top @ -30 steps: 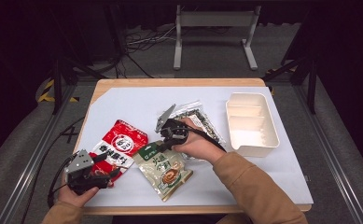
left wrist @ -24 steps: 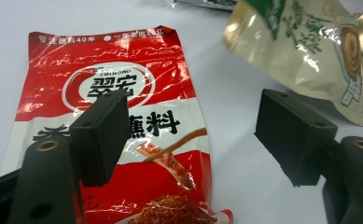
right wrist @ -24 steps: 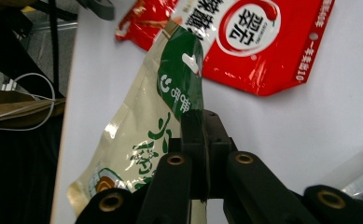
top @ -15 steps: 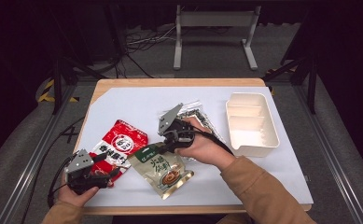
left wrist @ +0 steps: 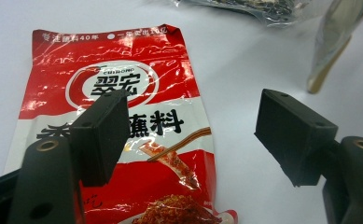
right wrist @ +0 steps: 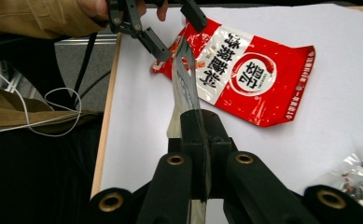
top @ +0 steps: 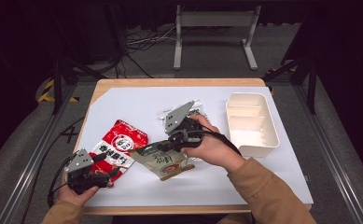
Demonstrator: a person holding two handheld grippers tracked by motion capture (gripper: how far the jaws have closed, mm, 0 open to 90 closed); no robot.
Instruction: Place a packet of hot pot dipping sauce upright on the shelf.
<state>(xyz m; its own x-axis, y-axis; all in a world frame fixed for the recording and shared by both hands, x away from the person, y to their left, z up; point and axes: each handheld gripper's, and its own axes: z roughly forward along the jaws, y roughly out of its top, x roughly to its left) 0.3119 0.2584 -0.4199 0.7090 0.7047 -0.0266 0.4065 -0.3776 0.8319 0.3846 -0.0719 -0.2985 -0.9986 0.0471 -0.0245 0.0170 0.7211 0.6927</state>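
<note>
One pouch (right wrist: 184,88) edge-on | right claw (right wrist: 198,140) clamped | print unreadable

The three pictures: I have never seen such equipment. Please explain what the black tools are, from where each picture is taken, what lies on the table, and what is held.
A person sits at a table and holds a hand tool with two black jaws, a gripper, in each hand. The high view looks down from above the person. The other two pictures come from small cameras riding on the grippers, looking along their jaws.

On the white surface lie a red packet, a clear bag of dark contents, and an empty cream tray with compartments.

The right gripper is shut on a beige packet; in its own view the packet's edge is pinched between the jaws, one end lifted. The left gripper is open and holds nothing; its jaws hover over the red packet's lower end.
</note>
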